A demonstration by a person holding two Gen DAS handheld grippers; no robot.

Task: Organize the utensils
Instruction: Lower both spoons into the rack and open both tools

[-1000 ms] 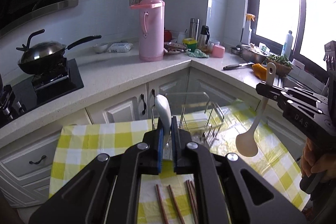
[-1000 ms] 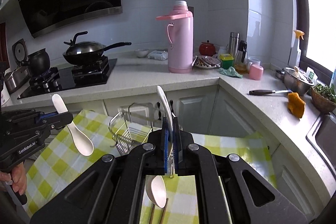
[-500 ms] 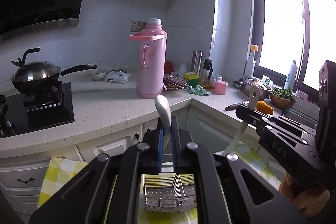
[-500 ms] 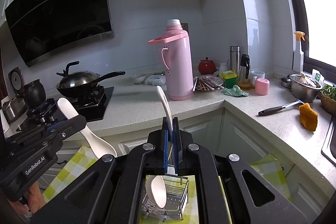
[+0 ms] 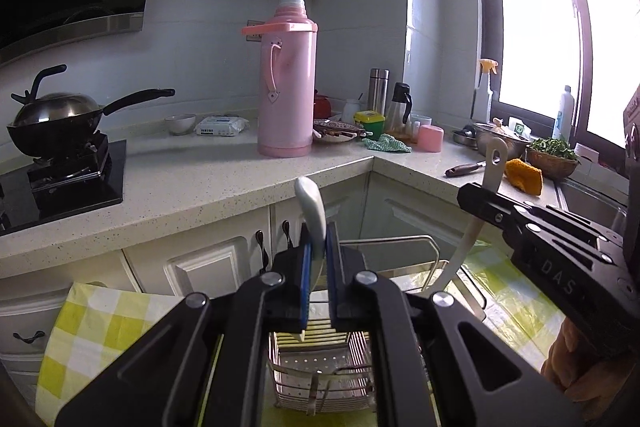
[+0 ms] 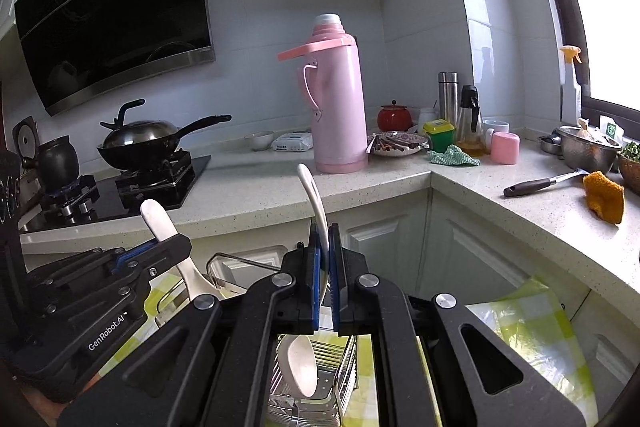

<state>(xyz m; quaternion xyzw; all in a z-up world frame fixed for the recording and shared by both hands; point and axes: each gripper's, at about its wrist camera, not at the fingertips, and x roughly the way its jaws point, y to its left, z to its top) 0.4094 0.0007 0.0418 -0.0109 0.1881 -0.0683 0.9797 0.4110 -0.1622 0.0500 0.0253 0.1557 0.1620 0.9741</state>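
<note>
My left gripper [image 5: 316, 247] is shut on a white spoon [image 5: 310, 211], handle pointing up, held over a wire utensil rack [image 5: 320, 367] on the yellow checked cloth [image 5: 100, 323]. My right gripper [image 6: 325, 247] is shut on a second white spoon [image 6: 316, 211]; its bowl [image 6: 300, 363] hangs down over the same rack [image 6: 320, 387]. The right gripper [image 5: 476, 201] shows at the right of the left wrist view with its spoon [image 5: 476, 227]. The left gripper [image 6: 168, 247] shows at the left of the right wrist view.
A stone counter [image 5: 224, 187] runs behind, with a pink thermos [image 5: 286, 83], a wok on the stove [image 5: 60, 119], jars and cups in the corner, and a knife [image 6: 536, 183] with an orange sponge [image 6: 604, 201] on the right.
Both grippers have lowered and tipped down with their spoons, bringing the wire rack closer beneath them. Both stay shut on their spoons.
</note>
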